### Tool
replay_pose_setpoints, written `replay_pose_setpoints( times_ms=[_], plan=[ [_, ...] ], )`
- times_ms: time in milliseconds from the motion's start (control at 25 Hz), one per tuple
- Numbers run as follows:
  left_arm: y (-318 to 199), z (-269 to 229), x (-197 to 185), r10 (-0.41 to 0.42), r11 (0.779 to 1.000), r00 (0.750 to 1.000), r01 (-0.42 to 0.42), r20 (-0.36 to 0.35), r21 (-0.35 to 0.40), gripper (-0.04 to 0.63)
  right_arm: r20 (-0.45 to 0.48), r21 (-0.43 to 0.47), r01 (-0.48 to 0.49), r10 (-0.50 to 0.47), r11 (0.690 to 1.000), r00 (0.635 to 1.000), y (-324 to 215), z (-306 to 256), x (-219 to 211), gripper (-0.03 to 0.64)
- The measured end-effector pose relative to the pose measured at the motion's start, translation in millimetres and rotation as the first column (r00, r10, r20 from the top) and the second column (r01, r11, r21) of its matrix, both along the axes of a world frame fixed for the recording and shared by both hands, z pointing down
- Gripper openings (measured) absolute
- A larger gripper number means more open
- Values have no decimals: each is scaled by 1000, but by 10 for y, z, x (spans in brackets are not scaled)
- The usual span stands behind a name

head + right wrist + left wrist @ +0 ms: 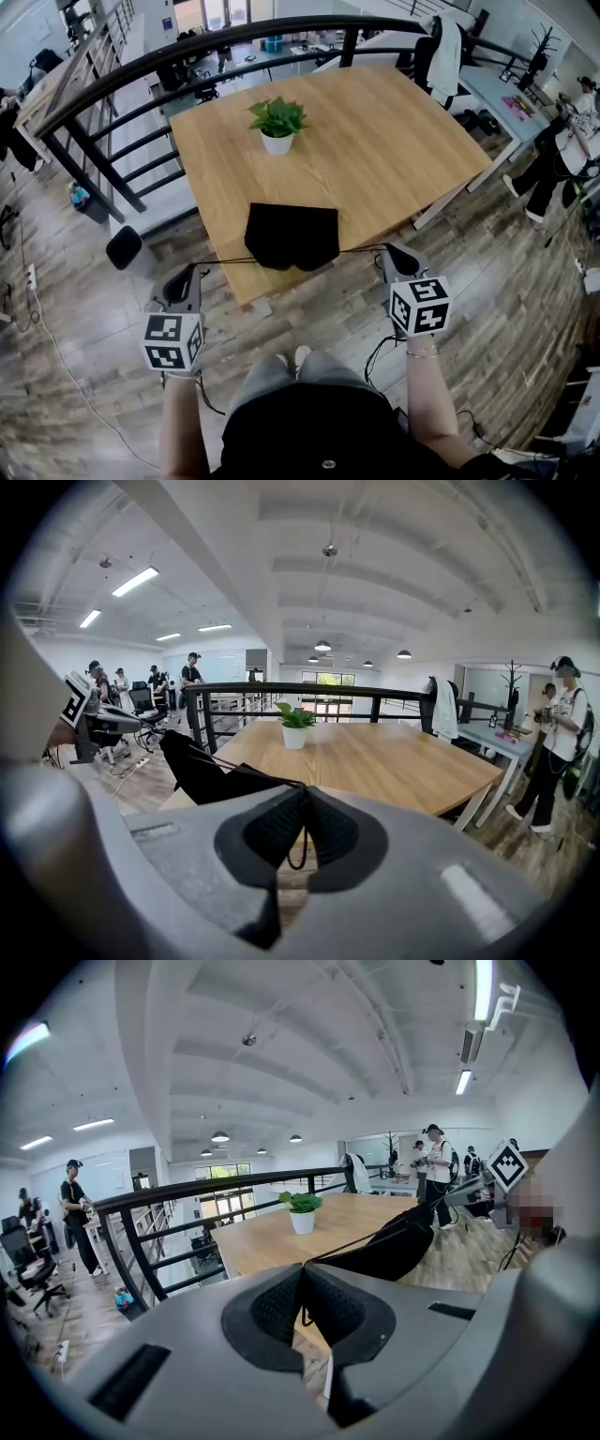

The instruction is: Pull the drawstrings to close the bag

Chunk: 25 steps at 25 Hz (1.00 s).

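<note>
Black bag on pale wood, grey tools with marker cubes.

The bag (pixel 292 234) is plain black, and so are its thin drawstrings (pixel 225 262); the table (pixel 394 141) is honey-coloured wood with fine straight grain. The plant (pixel 277 114) has bright green leaves in a plain white pot (pixel 277 143). The left gripper (pixel 192 269) and right gripper (pixel 386 248) are matt grey with black ribbed pads (pixel 272 1302), each bearing a white cube (pixel 419 305) printed with black square markers. The railing (pixel 281 689) is black; the floor (pixel 525 281) is grey-brown planks.
</note>
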<state>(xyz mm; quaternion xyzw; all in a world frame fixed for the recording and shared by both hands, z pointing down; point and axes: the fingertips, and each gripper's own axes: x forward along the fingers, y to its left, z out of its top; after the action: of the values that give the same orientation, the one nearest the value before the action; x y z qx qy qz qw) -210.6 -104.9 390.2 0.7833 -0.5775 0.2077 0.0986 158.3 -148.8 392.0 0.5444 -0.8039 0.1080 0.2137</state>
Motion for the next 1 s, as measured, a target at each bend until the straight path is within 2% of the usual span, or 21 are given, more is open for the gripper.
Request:
replay_pose_setpoints(
  times_ms=[200,560,640,800,1000],
  plan=[
    [-2,20,-14,3,1000,1000,-3,-5,-8,20,-4,-6,-14,14,1000,1000,26,17,33,3],
    [62,150,-42,-12,999,998,10,-56,-42,20,-3,-16,-24,24,1000,1000,89,84,50,3],
    [81,168,-35,-9,999,999,7,-44,-52,20,-12,-20,-24,24,1000,1000,114,100,49,3],
    [73,171,26,10,998,1000,-11,-18,-60,20,-87,-17,-36,34,999,996,140,146,96,3],
    [0,231,83,18,997,1000,-19,-11,-78,20,-87,-29,-44,41,999,995,86,233,127,3]
  ],
)
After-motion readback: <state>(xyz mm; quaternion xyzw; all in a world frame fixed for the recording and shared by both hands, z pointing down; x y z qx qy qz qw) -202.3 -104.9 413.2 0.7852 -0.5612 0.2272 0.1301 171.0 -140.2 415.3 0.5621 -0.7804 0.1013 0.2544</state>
